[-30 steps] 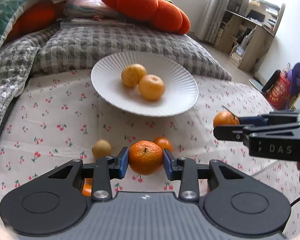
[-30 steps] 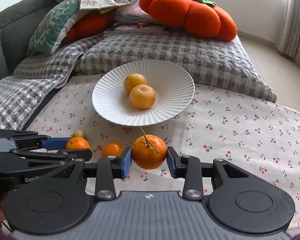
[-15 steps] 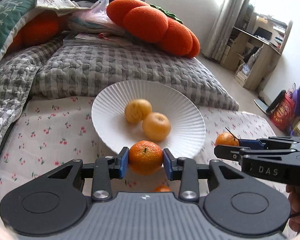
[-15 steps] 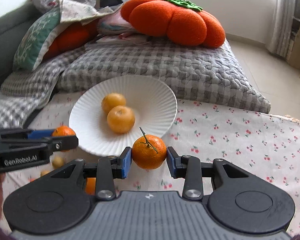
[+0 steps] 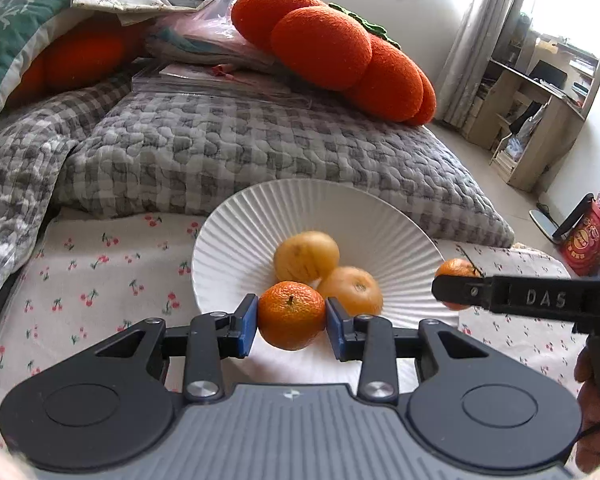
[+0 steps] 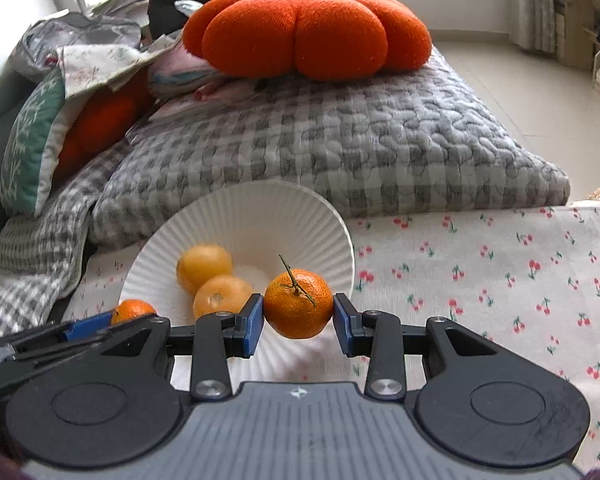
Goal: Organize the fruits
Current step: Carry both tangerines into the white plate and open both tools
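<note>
A white ribbed plate [image 5: 236, 240] [image 6: 292, 216] sits on the cherry-print cloth and holds two yellow-orange fruits [image 5: 306, 254] [image 5: 354, 290], also seen in the right wrist view [image 6: 204, 266] [image 6: 220, 294]. My left gripper [image 5: 292, 322] is shut on a mandarin [image 5: 292, 314] over the plate's near part. My right gripper [image 6: 299, 320] is shut on a mandarin with a stem [image 6: 299, 308] over the plate's right edge. The right gripper also shows from the side in the left wrist view [image 5: 452, 288], and the left gripper's mandarin in the right wrist view [image 6: 132, 310].
The cherry-print cloth [image 6: 500, 272] covers the surface. A grey checked quilt [image 5: 240, 148] lies right behind the plate. An orange pumpkin cushion [image 6: 304, 28] and other pillows [image 5: 28, 52] lie on it. Shelves [image 5: 540, 112] stand at far right.
Both grippers have moved forward with their mandarins, from above the cloth to over the plate. The loose fruits on the cloth have dropped out of view.
</note>
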Motion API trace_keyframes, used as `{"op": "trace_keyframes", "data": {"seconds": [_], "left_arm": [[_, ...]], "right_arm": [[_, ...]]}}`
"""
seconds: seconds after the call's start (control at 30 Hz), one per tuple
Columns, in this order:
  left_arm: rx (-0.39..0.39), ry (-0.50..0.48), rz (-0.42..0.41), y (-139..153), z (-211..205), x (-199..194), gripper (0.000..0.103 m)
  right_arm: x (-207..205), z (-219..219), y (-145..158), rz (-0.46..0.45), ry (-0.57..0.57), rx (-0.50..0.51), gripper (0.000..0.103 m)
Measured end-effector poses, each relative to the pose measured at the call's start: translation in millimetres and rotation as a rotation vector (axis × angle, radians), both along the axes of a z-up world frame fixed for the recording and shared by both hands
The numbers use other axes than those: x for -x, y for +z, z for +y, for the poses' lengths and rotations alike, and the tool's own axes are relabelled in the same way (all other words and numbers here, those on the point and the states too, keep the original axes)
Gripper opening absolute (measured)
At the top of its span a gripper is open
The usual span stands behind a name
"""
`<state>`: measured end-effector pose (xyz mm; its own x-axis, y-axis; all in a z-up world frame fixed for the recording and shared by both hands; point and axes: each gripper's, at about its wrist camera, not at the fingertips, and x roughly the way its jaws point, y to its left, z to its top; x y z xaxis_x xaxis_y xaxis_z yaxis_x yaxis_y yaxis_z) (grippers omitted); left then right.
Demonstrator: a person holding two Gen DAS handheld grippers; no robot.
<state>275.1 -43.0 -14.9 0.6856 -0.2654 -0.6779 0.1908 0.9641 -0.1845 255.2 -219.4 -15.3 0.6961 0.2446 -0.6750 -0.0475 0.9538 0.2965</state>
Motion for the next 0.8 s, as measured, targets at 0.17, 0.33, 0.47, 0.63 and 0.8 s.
{"op": "trace_keyframes", "data": {"seconds": [0.17, 0.33, 0.47, 0.63, 0.8], "left_arm": [[0.000, -0.016, 0.012, -6, 1, -7, 0.033], [0.025, -0.022, 0.016, -9, 6, -14, 0.033], [0.033, -0.017, 0.026, -13, 5, -19, 0.033], [0.040, -0.029, 0.022, -16, 3, -25, 0.033], [0.031, -0.030, 0.023, -23, 2, -29, 0.034]], "right_arm": [[-14, 1, -2, 0.004, -0.013, -0.029, 0.034], [-26, 4, -12, 0.027, -0.014, -0.047, 0.034], [-33, 4, -17, 0.031, -0.025, -0.067, 0.034], [-39, 9, -19, 0.023, -0.012, -0.087, 0.034], [-45, 15, -25, 0.020, -0.002, -0.106, 0.034]]}}
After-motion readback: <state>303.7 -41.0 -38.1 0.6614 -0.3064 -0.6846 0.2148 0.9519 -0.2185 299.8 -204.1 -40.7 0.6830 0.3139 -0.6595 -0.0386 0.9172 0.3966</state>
